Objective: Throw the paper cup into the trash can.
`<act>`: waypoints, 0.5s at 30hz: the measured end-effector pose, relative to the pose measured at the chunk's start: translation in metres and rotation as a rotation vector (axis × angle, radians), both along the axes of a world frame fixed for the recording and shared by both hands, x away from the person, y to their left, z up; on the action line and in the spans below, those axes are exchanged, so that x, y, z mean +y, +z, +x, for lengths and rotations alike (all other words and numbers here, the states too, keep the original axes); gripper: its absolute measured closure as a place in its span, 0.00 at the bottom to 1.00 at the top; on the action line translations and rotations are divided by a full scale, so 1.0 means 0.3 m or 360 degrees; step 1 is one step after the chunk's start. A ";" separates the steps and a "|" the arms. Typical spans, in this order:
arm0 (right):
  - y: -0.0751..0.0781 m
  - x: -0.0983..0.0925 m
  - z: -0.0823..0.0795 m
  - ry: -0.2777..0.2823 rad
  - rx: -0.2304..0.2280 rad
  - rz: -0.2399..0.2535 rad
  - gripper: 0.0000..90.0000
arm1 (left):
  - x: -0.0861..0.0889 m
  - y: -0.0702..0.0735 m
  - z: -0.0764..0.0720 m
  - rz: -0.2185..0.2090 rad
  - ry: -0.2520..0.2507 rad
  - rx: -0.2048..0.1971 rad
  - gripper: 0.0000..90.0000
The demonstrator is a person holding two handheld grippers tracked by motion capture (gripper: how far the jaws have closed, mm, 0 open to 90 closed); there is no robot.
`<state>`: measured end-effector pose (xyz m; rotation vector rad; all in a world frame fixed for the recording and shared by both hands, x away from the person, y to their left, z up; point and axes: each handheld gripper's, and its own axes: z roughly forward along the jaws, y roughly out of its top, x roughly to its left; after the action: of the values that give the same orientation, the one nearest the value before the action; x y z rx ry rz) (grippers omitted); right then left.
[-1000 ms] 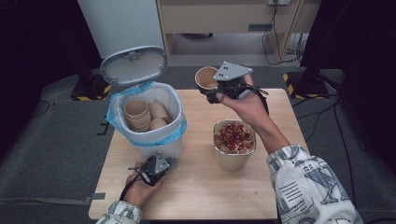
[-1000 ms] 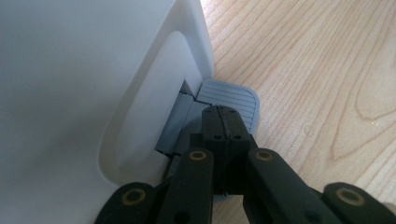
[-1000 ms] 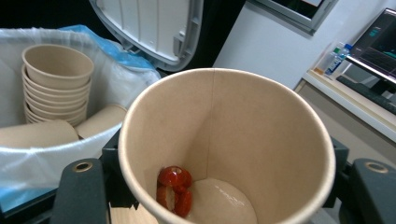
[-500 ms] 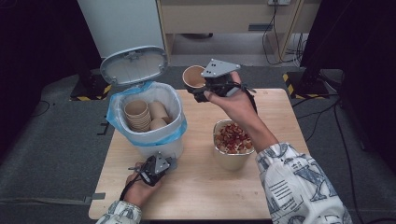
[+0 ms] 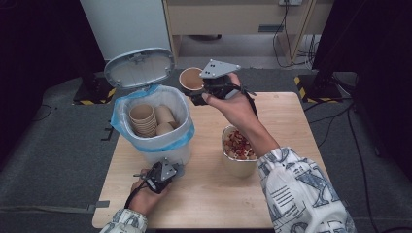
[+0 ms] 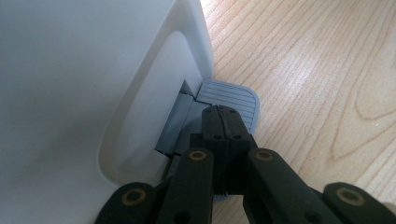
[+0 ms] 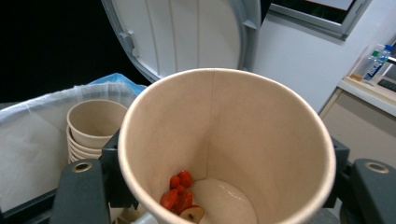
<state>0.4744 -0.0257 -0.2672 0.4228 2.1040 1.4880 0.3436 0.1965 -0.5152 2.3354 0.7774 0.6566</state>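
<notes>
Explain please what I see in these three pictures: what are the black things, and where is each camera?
A person holds a hand-operated grasping tool in each hand. One camera looks down from above; the other two ride on the tools and look along their black jaws. On the wooden table stand a white pedal bin with stacked paper cups inside, lid up, and a tub of red food pieces. The right tool grips a paper cup holding a few red scraps, near the bin. The left tool, jaws shut, rests on the bin's pedal.
</notes>
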 end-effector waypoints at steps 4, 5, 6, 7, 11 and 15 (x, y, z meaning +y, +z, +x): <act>-0.005 0.028 0.002 0.0017 0.0021 0.0017 0.33 | 0.000 0.000 0.000 0.0001 0.0001 0.0001 1.00; -0.006 0.035 0.002 0.0021 0.0026 0.0020 0.33 | 0.000 0.000 0.000 0.0000 0.0000 0.0000 1.00; -0.008 0.041 0.002 0.0023 0.0033 0.0020 0.33 | 0.000 0.000 0.000 0.0001 0.0000 -0.0001 0.99; -0.010 0.050 0.002 0.0026 0.0036 0.0024 0.33 | 0.000 0.000 0.000 0.0000 0.0000 0.0000 1.00; -0.020 0.075 0.003 0.0044 0.0063 0.0048 0.33 | 0.000 0.000 0.000 0.0001 0.0001 0.0001 0.99; -0.030 0.100 0.001 0.0061 0.0079 0.0058 0.33 | 0.000 0.000 0.000 0.0000 0.0000 0.0000 0.99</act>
<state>0.4748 0.0045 -0.2761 0.4393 2.1372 1.5543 0.3437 0.1966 -0.5152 2.3353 0.7775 0.6563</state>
